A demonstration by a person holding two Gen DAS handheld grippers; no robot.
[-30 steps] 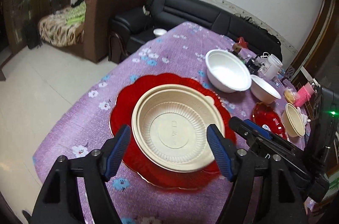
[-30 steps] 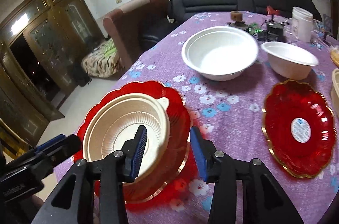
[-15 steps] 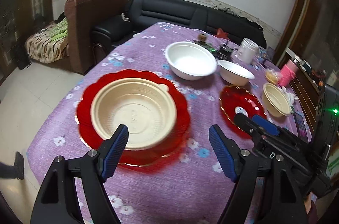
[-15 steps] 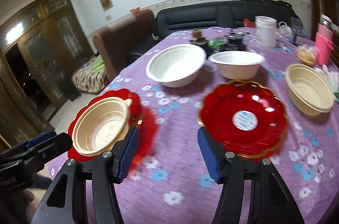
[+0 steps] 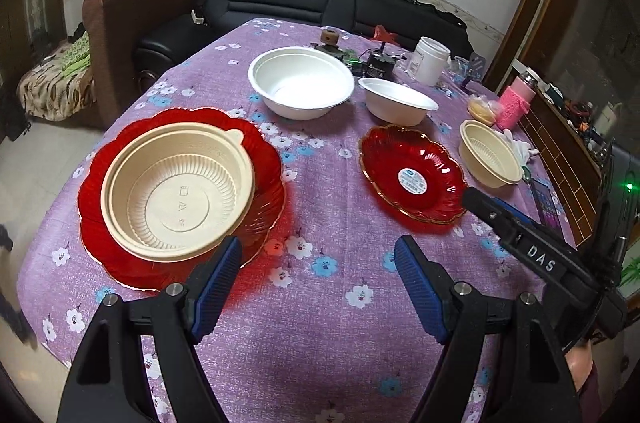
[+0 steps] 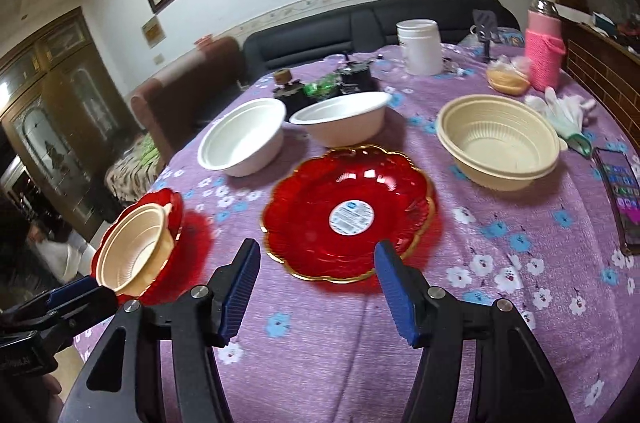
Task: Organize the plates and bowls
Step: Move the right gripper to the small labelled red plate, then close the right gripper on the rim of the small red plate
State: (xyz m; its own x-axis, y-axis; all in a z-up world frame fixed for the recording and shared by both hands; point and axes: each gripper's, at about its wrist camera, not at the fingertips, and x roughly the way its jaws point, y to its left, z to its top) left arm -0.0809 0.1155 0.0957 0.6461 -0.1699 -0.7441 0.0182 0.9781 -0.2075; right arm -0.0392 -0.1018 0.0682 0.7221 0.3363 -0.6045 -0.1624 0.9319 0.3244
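A cream ribbed bowl (image 5: 178, 185) sits in a large red scalloped plate (image 5: 266, 163) at the table's left. My left gripper (image 5: 318, 289) hangs open over bare cloth just right of that plate, nothing between its fingers. A smaller red plate (image 6: 348, 213) with a white sticker lies mid-table; my right gripper (image 6: 314, 289) is open just in front of its near rim, holding nothing. A second cream bowl (image 6: 498, 141) stands at the right. Two white bowls (image 6: 244, 137) (image 6: 340, 119) stand behind the red plate.
At the far end of the purple flowered tablecloth (image 5: 320, 343) are a white jar (image 6: 418, 47), a pink-sleeved bottle (image 6: 544, 47), small dark gadgets (image 6: 352, 77) and a bagged bun (image 6: 506, 79). A phone (image 6: 620, 199) and white gloves (image 6: 566, 113) lie at the right edge. Sofas stand beyond.
Both grippers have drawn back and swung right, away from the cream bowl on the large red plate. The right gripper's fingers spread wider and now face the smaller red plate.
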